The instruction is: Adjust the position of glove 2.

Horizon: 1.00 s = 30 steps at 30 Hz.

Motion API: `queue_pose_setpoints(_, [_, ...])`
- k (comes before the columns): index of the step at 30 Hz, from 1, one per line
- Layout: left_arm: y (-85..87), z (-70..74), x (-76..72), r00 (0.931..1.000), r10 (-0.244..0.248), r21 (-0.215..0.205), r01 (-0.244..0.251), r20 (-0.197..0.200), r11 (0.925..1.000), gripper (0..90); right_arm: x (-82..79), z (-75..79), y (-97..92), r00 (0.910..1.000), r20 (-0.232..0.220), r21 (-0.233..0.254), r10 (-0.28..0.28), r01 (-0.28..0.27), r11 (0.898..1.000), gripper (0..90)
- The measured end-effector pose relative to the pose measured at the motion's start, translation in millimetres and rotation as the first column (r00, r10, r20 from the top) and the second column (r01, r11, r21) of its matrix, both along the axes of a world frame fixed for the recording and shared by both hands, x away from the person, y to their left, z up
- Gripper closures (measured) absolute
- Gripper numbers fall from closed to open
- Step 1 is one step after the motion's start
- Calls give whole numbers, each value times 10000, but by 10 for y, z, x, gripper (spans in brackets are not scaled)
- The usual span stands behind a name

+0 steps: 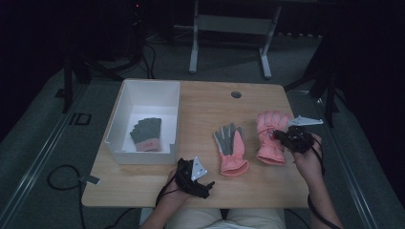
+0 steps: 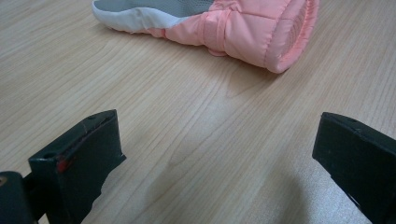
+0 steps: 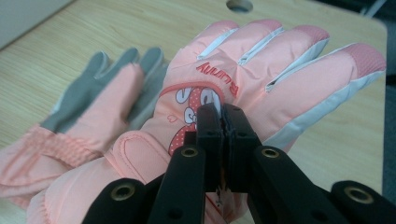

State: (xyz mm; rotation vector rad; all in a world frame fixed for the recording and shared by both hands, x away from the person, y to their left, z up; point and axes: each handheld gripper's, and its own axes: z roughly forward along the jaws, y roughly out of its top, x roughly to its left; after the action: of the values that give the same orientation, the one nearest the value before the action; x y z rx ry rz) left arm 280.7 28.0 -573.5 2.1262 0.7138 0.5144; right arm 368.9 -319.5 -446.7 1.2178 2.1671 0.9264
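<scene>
Table [image 1: 200, 102]: wooden, lying crosswise under the high view, with a white bin [image 1: 125, 102] sitting at 9 o'clock of centre and holding one folded glove [image 1: 147, 134].

Two pink gloves are lying on the bare wood at 3 o'clock of the bin. The palm-up glove [image 1: 231, 149] is showing its grey side; the printed glove [image 1: 270, 138] is lying just beside it at 3 o'clock. Both long axes are running 12-to-6, fingers at 12, cuffs at 6.

Right gripper [image 3: 222, 116]: jaws are pressing together on a pinch of the printed glove's back fabric, just above the cartoon print.

Left gripper [image 1: 203, 186]: jaws are standing well apart over bare wood, gripping nothing; palm-up glove's cuff [image 2: 275, 35] is lying at 1 o'clock ahead.

Judgement: bin is lying at 9 o'clock of the held glove, with the other glove between them.
</scene>
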Motion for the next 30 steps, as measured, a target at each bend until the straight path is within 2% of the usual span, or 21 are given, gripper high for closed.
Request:
queue_pose_setpoints(6, [2,2,0,10000,15,-37,-15,6,10000,10,-47,142,96,9990,318,84,304,-307,9995,871])
queue_pose_setpoints(7, [2,2,0,10000,17,-38,-17,21,10000,10,-69,186,148,9980,487,58,412,-415,9991,881])
queue_pose_setpoints(11, [4,5,-4,10000,-12,-26,12,19,10000,10,-94,240,283,9949,689,74,739,-746,9972,887])
queue_pose_setpoints(15, [7,6,-7,10000,-8,-57,8,28,10000,10,-77,239,415,9923,716,-105,1011,-1006,9949,894])
queue_pose_setpoints(20, [5,5,-2,10000,-20,-37,21,17,10000,10,-99,263,569,9859,924,164,1396,-1417,9898,893])
queue_pose_setpoints(30, [3,5,-8,10000,-21,-60,21,23,10000,10,-129,216,899,9706,745,237,2287,-2310,9727,893])
